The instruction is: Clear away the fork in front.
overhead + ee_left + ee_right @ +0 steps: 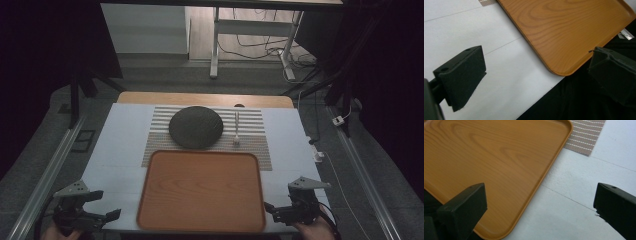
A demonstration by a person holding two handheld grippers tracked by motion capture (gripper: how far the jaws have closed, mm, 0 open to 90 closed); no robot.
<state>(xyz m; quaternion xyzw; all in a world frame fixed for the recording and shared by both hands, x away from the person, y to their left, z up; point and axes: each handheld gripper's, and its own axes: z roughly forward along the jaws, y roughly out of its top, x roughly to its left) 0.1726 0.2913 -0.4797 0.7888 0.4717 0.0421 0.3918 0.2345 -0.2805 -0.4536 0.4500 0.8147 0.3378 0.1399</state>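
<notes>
Both grippers, left gripper (97, 206) and right gripper (280, 207), are hovering with jaws wide and empty, flanking the wooden tray (202, 190) lying between them at the table's (115, 150) near edge.

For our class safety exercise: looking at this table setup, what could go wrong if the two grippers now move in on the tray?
1. The wooden tray overhangs the table's near edge; a push from either open gripper, left or right, might tip it off.
2. The small utensil lies loose on the striped mat beside the dark plate; sliding the tray forward could knock it.
</notes>
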